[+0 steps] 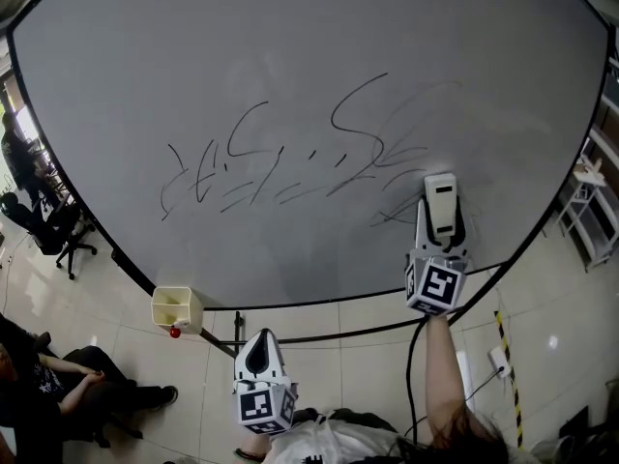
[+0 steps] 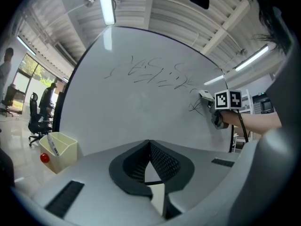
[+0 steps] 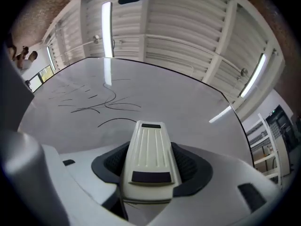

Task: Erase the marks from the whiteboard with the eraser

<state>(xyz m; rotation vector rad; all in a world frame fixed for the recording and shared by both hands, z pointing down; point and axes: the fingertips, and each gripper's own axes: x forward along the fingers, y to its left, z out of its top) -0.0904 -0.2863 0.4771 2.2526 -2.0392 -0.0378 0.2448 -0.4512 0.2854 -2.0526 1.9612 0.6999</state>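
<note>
The grey whiteboard (image 1: 290, 66) fills most of the head view, with black scribbled marks (image 1: 290, 162) across its middle. My right gripper (image 1: 441, 222) is shut on a cream eraser (image 1: 441, 201), which rests on the board at the right end of the marks. In the right gripper view the eraser (image 3: 149, 157) sits between the jaws, with the marks (image 3: 89, 102) ahead and to the left. My left gripper (image 1: 263, 356) hangs below the board's lower edge, jaws closed together with nothing in them. The left gripper view shows the marks (image 2: 155, 74) and the right gripper (image 2: 207, 97) at the board.
A cream pen holder (image 1: 177, 308) hangs at the board's lower left edge, with a red knob (image 1: 175, 333) beneath it. A seated person (image 1: 58, 375) and an office chair (image 1: 48, 230) are at the left. A white rack (image 1: 590, 211) stands at the right.
</note>
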